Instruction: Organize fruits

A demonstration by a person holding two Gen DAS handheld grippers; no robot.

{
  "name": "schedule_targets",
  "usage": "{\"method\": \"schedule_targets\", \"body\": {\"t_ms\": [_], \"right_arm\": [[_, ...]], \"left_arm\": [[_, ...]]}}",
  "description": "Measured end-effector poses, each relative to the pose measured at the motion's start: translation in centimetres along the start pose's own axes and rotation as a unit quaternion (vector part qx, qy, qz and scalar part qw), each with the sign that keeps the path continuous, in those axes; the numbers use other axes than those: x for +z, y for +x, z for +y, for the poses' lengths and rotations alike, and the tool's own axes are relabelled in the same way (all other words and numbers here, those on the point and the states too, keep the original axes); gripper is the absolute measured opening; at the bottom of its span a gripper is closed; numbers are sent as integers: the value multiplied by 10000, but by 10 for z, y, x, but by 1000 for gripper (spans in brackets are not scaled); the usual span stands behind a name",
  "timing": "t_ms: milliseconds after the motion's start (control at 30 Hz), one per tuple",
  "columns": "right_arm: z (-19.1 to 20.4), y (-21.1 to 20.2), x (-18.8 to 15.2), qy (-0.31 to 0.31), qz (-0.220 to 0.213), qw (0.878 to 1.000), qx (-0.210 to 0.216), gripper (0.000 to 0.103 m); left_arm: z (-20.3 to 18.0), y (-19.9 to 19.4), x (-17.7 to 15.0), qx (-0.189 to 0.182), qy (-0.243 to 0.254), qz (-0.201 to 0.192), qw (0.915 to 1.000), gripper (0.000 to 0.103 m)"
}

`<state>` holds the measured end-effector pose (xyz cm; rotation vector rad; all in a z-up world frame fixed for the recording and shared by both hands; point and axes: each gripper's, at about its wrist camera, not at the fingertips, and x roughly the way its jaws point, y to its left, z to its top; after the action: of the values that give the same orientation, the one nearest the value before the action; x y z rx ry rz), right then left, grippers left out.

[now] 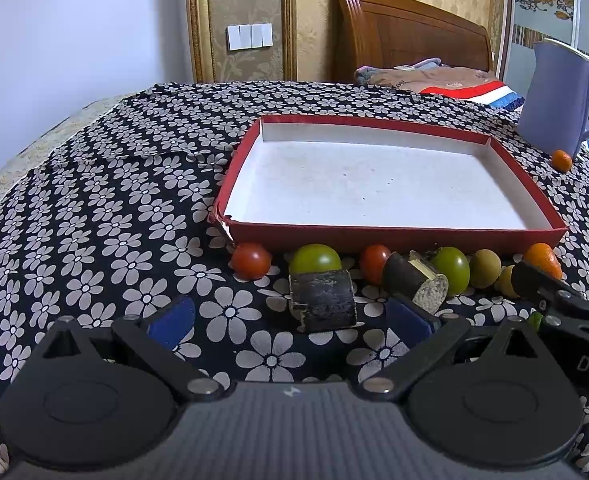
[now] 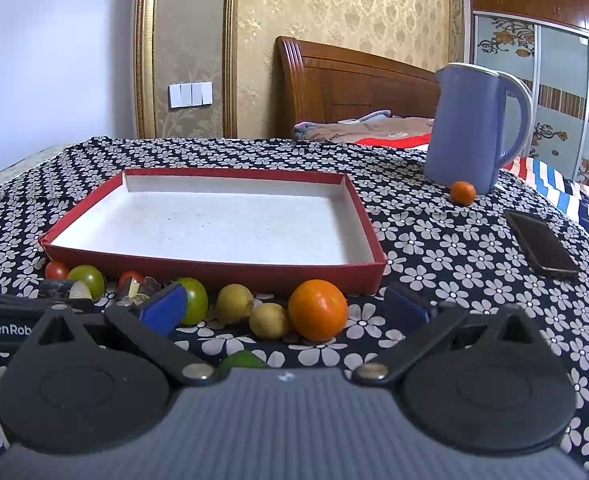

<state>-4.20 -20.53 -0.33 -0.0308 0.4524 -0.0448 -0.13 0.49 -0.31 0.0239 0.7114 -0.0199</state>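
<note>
Fruits are lined up on the flowered cloth [image 1: 94, 208] along the near wall of the red box [image 1: 394, 236], whose white floor is bare. From the left wrist, a red tomato [image 1: 250, 261], a green tomato [image 1: 314, 258] and a second red tomato [image 1: 374, 258] are seen, with two dark cut pieces [image 1: 322, 300] lying in front of them, between the row and the left gripper [image 1: 290, 316], whose blue-padded fingers are spread wide and hold nothing. A purple jug [image 1: 558, 100] stands far right with a small orange [image 1: 561, 160] at its base.

From the right wrist, a large orange [image 2: 317, 309] and two yellow fruits [image 2: 234, 303] are framed by the right gripper [image 2: 286, 308], equally wide and unloaded. A green fruit [image 2: 241, 359] is half hidden by its body. A dark phone [image 2: 540, 243] lies to the right, well apart.
</note>
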Motion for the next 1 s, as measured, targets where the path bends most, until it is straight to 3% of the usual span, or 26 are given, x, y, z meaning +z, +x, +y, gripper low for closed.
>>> {"method": "schedule_targets", "body": {"t_ms": [1000], "right_arm": [[-1,-1,-1,-18,-1,10000,-10,103]], "left_arm": [[2,1,-3,46,54,-21,10000,103]]}}
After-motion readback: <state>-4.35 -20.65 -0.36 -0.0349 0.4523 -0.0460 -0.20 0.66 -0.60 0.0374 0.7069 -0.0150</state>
